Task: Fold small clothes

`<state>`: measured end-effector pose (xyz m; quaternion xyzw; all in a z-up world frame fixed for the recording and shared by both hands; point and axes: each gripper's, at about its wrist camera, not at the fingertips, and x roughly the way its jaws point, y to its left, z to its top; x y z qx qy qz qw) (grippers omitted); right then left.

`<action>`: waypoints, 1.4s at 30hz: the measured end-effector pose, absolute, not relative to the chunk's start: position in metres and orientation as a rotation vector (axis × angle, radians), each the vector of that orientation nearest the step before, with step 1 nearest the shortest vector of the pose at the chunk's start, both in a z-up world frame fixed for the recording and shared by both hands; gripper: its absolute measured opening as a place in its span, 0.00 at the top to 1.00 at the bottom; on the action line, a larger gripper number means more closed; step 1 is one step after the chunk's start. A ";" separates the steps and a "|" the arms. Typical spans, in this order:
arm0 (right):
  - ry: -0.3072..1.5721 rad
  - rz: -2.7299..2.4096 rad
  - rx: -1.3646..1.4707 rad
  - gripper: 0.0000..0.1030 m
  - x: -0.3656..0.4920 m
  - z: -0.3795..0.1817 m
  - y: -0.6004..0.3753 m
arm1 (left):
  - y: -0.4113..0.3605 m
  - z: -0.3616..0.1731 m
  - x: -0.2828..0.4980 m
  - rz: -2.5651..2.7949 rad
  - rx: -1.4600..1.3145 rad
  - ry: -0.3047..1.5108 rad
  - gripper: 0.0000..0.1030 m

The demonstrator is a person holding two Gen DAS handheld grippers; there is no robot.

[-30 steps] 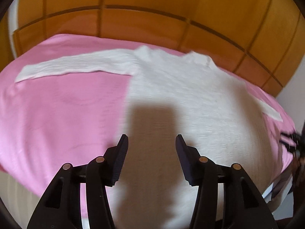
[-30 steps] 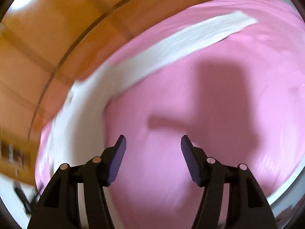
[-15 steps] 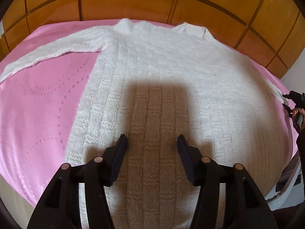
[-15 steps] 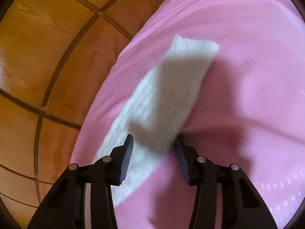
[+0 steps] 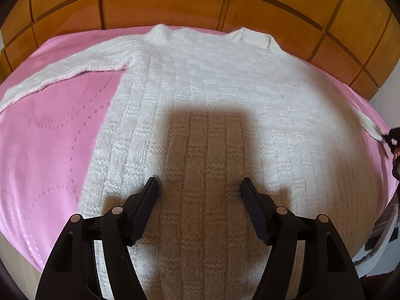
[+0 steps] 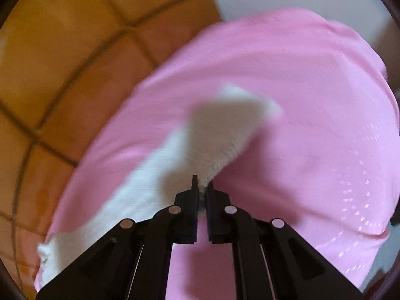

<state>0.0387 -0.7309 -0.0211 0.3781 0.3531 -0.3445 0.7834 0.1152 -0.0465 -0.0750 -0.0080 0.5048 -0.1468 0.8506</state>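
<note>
White knit sweater (image 5: pixel 212 115) spread flat on pink bedspread (image 5: pixel 45 150), wooden panelled headboard (image 5: pixel 175 2) across top; left gripper (image 5: pixel 200 190) wide apart above it, right gripper (image 6: pixel 202 186) pinching sleeve (image 6: pixel 220 135) edge.

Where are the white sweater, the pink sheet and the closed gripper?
white sweater (image 5: pixel 225 105): left wrist view, middle of its knitted body.
pink sheet (image 5: pixel 45 150): left wrist view, bare part beside the sweater.
right gripper (image 6: pixel 202 186): right wrist view, fingertips pinching the sleeve.

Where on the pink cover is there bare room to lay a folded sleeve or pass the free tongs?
Bare pink cover lies below the outstretched sleeve, beside the sweater body. More shows past the other sleeve, pinched by the right tongs. The middle is crowded: the knit fills it under the open left tongs.
</note>
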 end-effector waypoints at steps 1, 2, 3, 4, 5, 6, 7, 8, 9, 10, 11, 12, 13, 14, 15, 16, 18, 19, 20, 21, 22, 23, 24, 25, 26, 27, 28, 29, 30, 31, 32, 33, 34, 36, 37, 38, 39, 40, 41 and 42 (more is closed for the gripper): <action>0.754 -0.700 0.777 0.96 0.047 -0.011 -0.720 | -0.044 -0.074 0.115 -0.315 -0.029 1.064 0.34; 0.749 -0.660 0.741 0.96 0.055 -0.001 -0.709 | -0.042 -0.073 0.115 -0.321 -0.048 1.063 0.34; 0.744 -0.599 0.706 0.96 0.067 0.011 -0.694 | -0.039 -0.072 0.115 -0.327 -0.067 1.062 0.34; 0.742 -0.552 0.681 0.96 0.074 0.019 -0.681 | -0.038 -0.071 0.115 -0.331 -0.080 1.060 0.34; 0.743 -0.510 0.654 0.96 0.075 0.026 -0.662 | -0.037 -0.069 0.114 -0.335 -0.089 1.060 0.34; 0.751 -0.441 0.619 0.96 0.089 0.034 -0.640 | -0.036 -0.069 0.114 -0.340 -0.092 1.060 0.34; 0.757 -0.404 0.601 0.96 0.094 0.037 -0.625 | -0.035 -0.067 0.113 -0.346 -0.095 1.059 0.34; 0.764 -0.364 0.579 0.96 0.103 0.041 -0.609 | -0.033 -0.065 0.113 -0.348 -0.101 1.051 0.34; 0.779 -0.303 0.541 0.96 0.116 0.044 -0.584 | -0.032 -0.063 0.112 -0.346 -0.106 1.042 0.34; 0.787 -0.269 0.525 0.96 0.123 0.045 -0.569 | -0.029 -0.061 0.112 -0.344 -0.112 1.032 0.34; 0.796 -0.229 0.507 0.96 0.133 0.045 -0.552 | -0.026 -0.058 0.113 -0.343 -0.122 1.024 0.34; 0.810 -0.183 0.485 0.96 0.145 0.045 -0.528 | -0.023 -0.056 0.112 -0.342 -0.129 1.019 0.29; 0.823 -0.145 0.463 0.96 0.156 0.043 -0.507 | -0.020 -0.055 0.114 -0.338 -0.140 1.014 0.27; 0.839 -0.104 0.440 0.96 0.167 0.041 -0.483 | -0.017 -0.053 0.115 -0.333 -0.152 1.007 0.26; 0.852 -0.071 0.423 0.96 0.176 0.039 -0.464 | -0.013 -0.051 0.117 -0.332 -0.171 1.001 0.26; 0.871 -0.024 0.400 0.96 0.187 0.036 -0.439 | -0.011 -0.049 0.119 -0.336 -0.189 0.999 0.26; 0.908 0.066 0.348 0.96 0.206 0.025 -0.391 | -0.009 -0.045 0.122 -0.337 -0.207 0.991 0.26; 0.922 0.099 0.328 0.96 0.211 0.021 -0.374 | -0.009 -0.043 0.124 -0.340 -0.213 0.982 0.26; 0.949 0.159 0.294 0.95 0.217 0.014 -0.344 | -0.008 -0.042 0.125 -0.343 -0.217 0.977 0.26; 0.964 0.199 0.267 0.94 0.214 0.009 -0.325 | -0.008 -0.041 0.127 -0.351 -0.221 0.975 0.26; 0.975 0.227 0.236 0.90 0.217 0.004 -0.308 | -0.009 -0.041 0.129 -0.355 -0.226 0.979 0.26; 0.986 0.248 0.206 0.87 0.215 0.000 -0.292 | -0.009 -0.042 0.130 -0.356 -0.232 0.982 0.26; 1.004 0.277 0.182 0.73 0.214 -0.007 -0.275 | -0.010 -0.043 0.131 -0.357 -0.236 0.985 0.26; 1.010 0.282 0.178 0.59 0.215 -0.011 -0.269 | -0.010 -0.043 0.132 -0.357 -0.238 0.986 0.26; 1.011 0.285 0.179 0.56 0.211 -0.013 -0.268 | -0.010 -0.043 0.132 -0.355 -0.235 0.985 0.26; 1.015 0.288 0.189 0.55 0.205 -0.016 -0.269 | -0.011 -0.043 0.134 -0.351 -0.228 0.985 0.26; 1.020 0.294 0.203 0.52 0.200 -0.018 -0.270 | -0.012 -0.042 0.135 -0.359 -0.221 0.983 0.27; 1.022 0.294 0.217 0.50 0.193 -0.019 -0.275 | -0.014 -0.041 0.137 -0.367 -0.214 0.976 0.30; 1.016 0.290 0.237 0.46 0.182 -0.018 -0.284 | -0.016 -0.038 0.139 -0.371 -0.198 0.961 0.34; 1.011 0.284 0.253 0.43 0.175 -0.017 -0.293 | -0.019 -0.036 0.141 -0.374 -0.183 0.950 0.35; 1.003 0.274 0.292 0.41 0.161 -0.016 -0.307 | -0.025 -0.032 0.143 -0.386 -0.163 0.931 0.35; 0.998 0.262 0.328 0.39 0.153 -0.015 -0.316 | -0.028 -0.029 0.145 -0.398 -0.155 0.921 0.35; 0.995 0.249 0.352 0.36 0.146 -0.012 -0.323 | -0.032 -0.027 0.148 -0.409 -0.150 0.913 0.35; 1.000 0.205 0.407 0.36 0.121 -0.014 -0.349 | -0.047 -0.022 0.154 -0.438 -0.132 0.896 0.35; 1.006 0.188 0.430 0.35 0.110 -0.017 -0.358 | -0.055 -0.021 0.158 -0.451 -0.121 0.888 0.35; 1.011 0.175 0.444 0.35 0.103 -0.018 -0.365 | -0.064 -0.019 0.160 -0.460 -0.106 0.878 0.35; 1.017 0.153 0.462 0.35 0.093 -0.022 -0.373 | -0.077 -0.017 0.163 -0.475 -0.078 0.864 0.35; 1.021 0.139 0.474 0.34 0.086 -0.026 -0.378 | -0.089 -0.016 0.165 -0.486 -0.046 0.851 0.35; 1.022 0.132 0.484 0.34 0.082 -0.029 -0.381 | -0.102 -0.015 0.168 -0.492 -0.004 0.840 0.35; 1.015 0.127 0.494 0.34 0.077 -0.031 -0.383 | -0.111 -0.015 0.170 -0.494 0.026 0.832 0.35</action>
